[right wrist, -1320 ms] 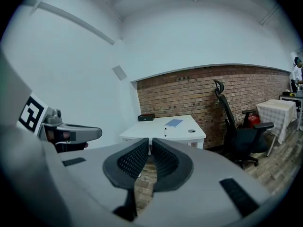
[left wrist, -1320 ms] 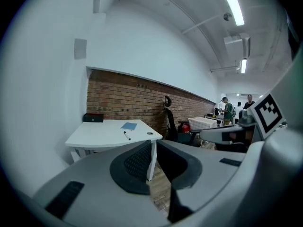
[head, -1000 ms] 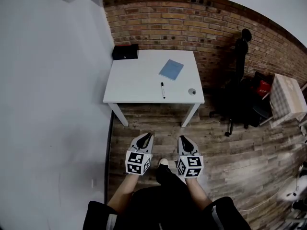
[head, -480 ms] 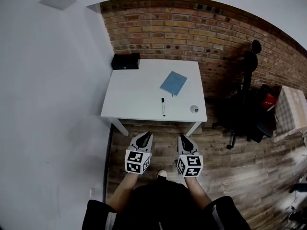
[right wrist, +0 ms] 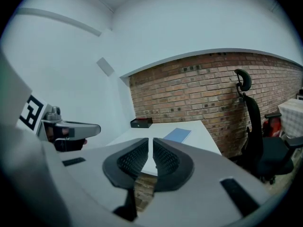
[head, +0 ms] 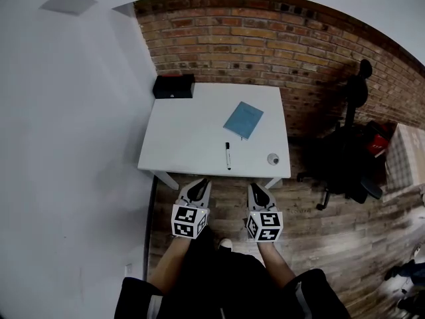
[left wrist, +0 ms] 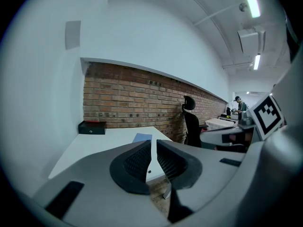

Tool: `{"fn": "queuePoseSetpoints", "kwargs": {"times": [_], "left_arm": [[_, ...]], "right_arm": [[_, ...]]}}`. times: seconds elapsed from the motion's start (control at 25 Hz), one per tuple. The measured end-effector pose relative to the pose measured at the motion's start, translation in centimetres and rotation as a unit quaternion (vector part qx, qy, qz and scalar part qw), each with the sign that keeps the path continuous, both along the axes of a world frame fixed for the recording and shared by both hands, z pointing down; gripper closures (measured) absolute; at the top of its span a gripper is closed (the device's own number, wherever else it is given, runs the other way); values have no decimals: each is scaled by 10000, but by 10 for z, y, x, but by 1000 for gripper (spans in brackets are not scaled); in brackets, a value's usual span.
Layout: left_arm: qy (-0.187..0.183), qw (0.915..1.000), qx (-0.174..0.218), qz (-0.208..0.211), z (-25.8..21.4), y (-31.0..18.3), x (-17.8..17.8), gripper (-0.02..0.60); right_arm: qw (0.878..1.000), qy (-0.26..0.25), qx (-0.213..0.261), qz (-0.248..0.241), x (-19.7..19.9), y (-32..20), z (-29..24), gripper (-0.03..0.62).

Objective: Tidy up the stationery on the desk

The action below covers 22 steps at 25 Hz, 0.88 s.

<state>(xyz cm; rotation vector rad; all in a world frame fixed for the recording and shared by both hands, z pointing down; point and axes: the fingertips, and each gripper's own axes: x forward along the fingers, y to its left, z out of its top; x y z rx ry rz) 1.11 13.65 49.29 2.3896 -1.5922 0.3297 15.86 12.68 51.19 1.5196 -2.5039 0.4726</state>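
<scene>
**Left claw** (head: pixel 198 185): clenched, nothing between the jaws. It is held over the wood floor (head: pixel 319 231), its tip just short of the near edge of the surface (head: pixel 186 138).

**Right claw** (head: pixel 255 187): clenched, empty, level with the left claw with a gap between them.

**Surface:** white and mostly bare. Its left edge runs close to the white wall (head: pixel 73 145), its far edge meets the brick wall (head: pixel 252 45), and its right edge is open to the floor.

**Pen** (head: pixel 228 155): ahead of and between the two claws, near the front edge, pointing away from them.

**Notebook** (head: pixel 243 119): blue, beyond the pen, lying askew with bare surface all round.

**Small round object** (head: pixel 273 158): ahead of the right claw, by the near right corner. Too small to identify.

**Black box** (head: pixel 174 86): well beyond the left claw, at the far left corner. The pale mark on its front is too small to read.

**Office chair** (head: pixel 352 151): right of the right claw, off the surface's right edge.

**Printing:** black-and-white square codes on each claw's cube (head: pixel 188 220).
</scene>
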Motion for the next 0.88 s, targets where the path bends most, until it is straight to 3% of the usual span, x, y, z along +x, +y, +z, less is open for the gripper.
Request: {"fn": "queuePoseSetpoints", "kwargs": {"times": [0.44, 0.88], "left_arm": [[94, 9993, -130, 326, 22, -98, -20, 537], [55, 9937, -349, 1060, 38, -227, -32, 535]], "right_arm": [[9996, 150, -129, 202, -26, -87, 17, 569], [9962, 283, -347, 751, -50, -196, 24, 568]]}}
